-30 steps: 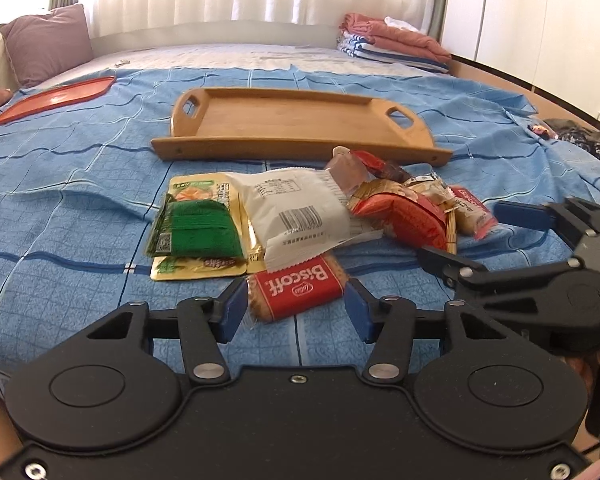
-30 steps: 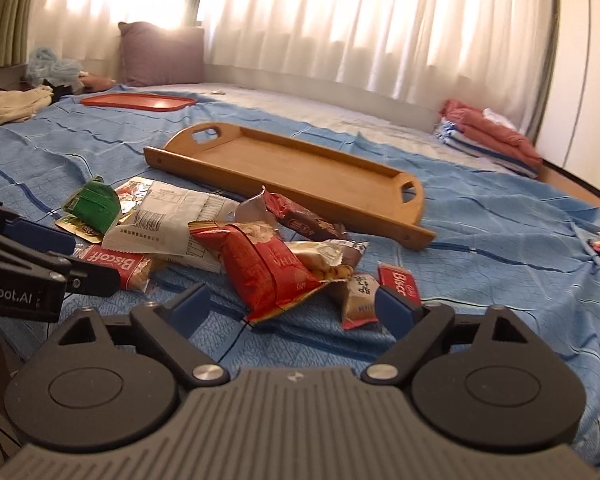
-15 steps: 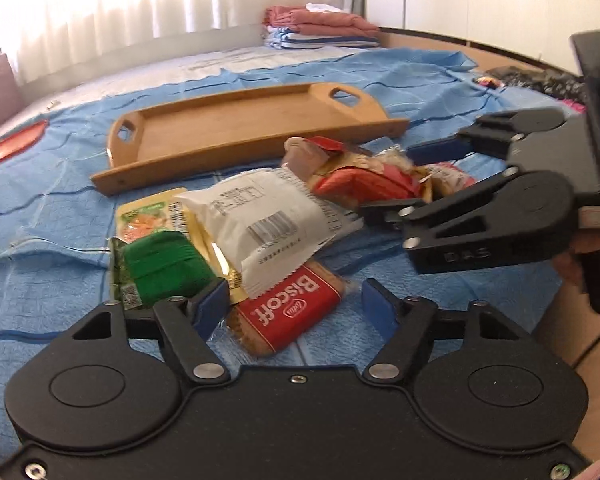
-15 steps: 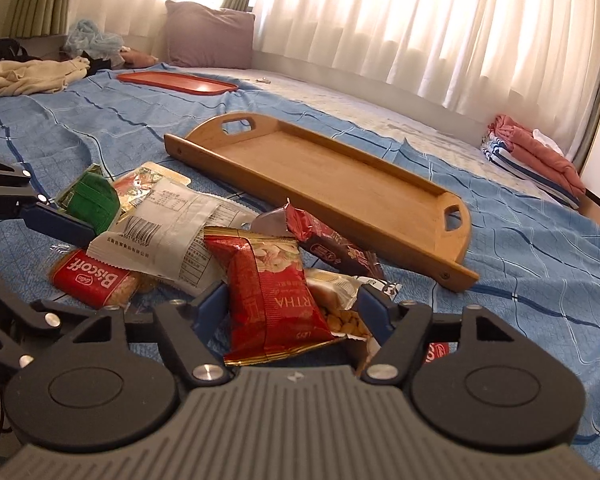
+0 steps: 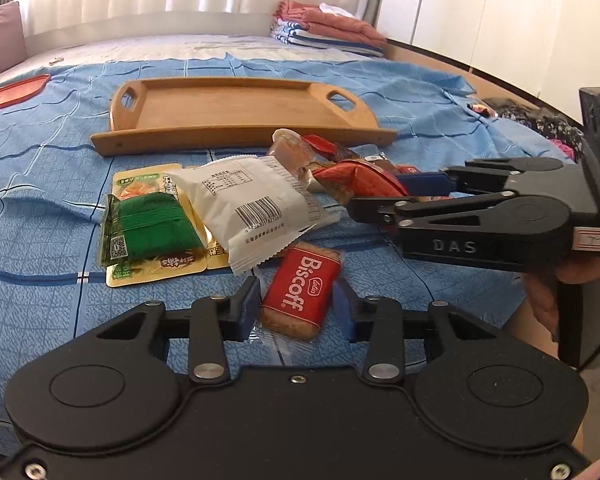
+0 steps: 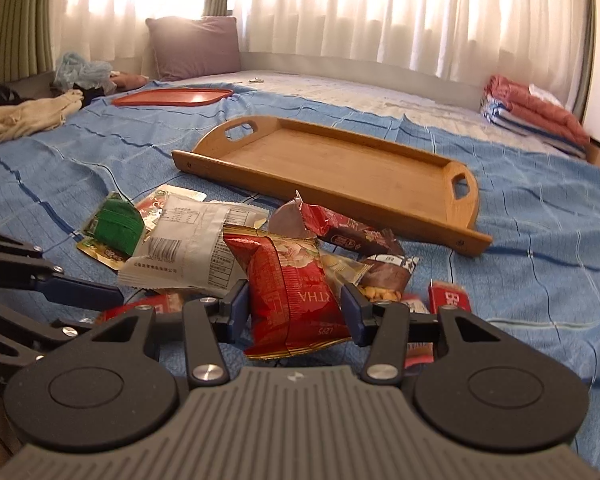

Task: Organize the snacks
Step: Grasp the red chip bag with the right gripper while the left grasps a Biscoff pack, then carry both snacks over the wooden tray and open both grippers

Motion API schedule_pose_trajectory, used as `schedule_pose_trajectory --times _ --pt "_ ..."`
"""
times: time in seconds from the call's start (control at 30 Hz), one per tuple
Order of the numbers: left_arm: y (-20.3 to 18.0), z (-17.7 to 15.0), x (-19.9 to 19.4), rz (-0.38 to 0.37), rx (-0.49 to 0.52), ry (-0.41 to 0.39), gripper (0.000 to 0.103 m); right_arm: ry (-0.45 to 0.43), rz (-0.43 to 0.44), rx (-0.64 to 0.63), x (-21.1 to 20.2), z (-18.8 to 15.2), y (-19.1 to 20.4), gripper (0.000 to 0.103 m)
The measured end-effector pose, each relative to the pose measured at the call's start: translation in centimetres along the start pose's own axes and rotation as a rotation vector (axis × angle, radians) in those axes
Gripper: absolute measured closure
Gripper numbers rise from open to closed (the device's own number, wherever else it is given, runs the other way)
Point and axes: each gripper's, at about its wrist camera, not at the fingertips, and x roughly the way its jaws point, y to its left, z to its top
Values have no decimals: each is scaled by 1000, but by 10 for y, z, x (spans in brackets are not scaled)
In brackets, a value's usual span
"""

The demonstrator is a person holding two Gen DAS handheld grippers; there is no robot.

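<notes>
Left wrist view: left gripper [image 5: 296,305] jaws closing around the Biscoff packet [image 5: 300,293], right gripper [image 6: 294,312] closing on the red snack bag [image 6: 290,292] — squeeze gently, lift clear, then carry to the empty wooden tray [image 5: 236,136].

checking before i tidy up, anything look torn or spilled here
One thing: the dark red packet near the wooden tray has a torn-open end, its flap sticking up. Nothing looks spilled; the other snacks seem sealed, just heaped.

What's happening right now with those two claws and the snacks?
Left gripper closing around Biscoff packet. Right gripper closing around red snack bag. Wooden tray holds nothing. Nothing blocking.
</notes>
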Motion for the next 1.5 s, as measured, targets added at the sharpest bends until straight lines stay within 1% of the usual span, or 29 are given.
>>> schedule_pose_trajectory --times 0.1,0.17,0.3,0.33,0.37,0.43,0.47,0.5,0.53,0.57,0.67,0.77,0.93,1.07,1.13,1.23,1.33,1.43,1.5 --pt "-3 -2 4 12 -10 -22 61 3 9 5 -6 -2 2 49" --pt "-6 -2 10 32 -12 -35 61 5 13 3 -10 -4 5 47" --pt "-17 -3 16 54 36 -55 61 0 -13 4 -12 -8 7 46" --pt "-19 -3 17 54 45 -57 64 2 -14 10 -12 -8 6 44" --pt "-19 -3 17 45 49 -54 67 5 -7 14 -11 -8 5 35" --pt "-21 -3 15 37 53 -50 69 11 -4 19 -8 -7 3 31" --pt "-21 -2 14 35 54 -50 71 20 -12 20 -6 -6 4 31" --pt "-21 -2 13 33 54 -47 71 31 -15 22 -4 -6 3 31" --pt "-22 -1 11 29 52 -46 71 44 -13 27 -3 -5 3 46" --pt "-21 -1 9 24 47 -48 71 54 -7 37 -3 -4 2 53" --pt "-20 4 -1 13 33 -68 71 42 -11 48 -8 0 3 55" --pt "-21 15 -14 29 24 -110 71 16 -25 59 -17 8 3 56" --pt "-16 49 -28 48 -17 -179 71 -18 -30 141 -25 33 -10 56" --pt "-5 86 -21 101 -19 -216 71 -45 -76 157 -21 56 -20 56" --pt "7 109 -12 107 -39 -218 71 -48 -92 173 -15 69 -27 56" --pt "23 146 9 117 -74 -203 71 -35 -94 225 0 91 -45 56" --pt "41 177 33 122 -111 -171 71 -14 -100 274 22 110 -63 56" --pt "58 202 65 119 -158 -114 71 15 -101 307 49 125 -79 56" --pt "68 213 91 115 -196 -61 71 39 -89 315 69 133 -89 56"
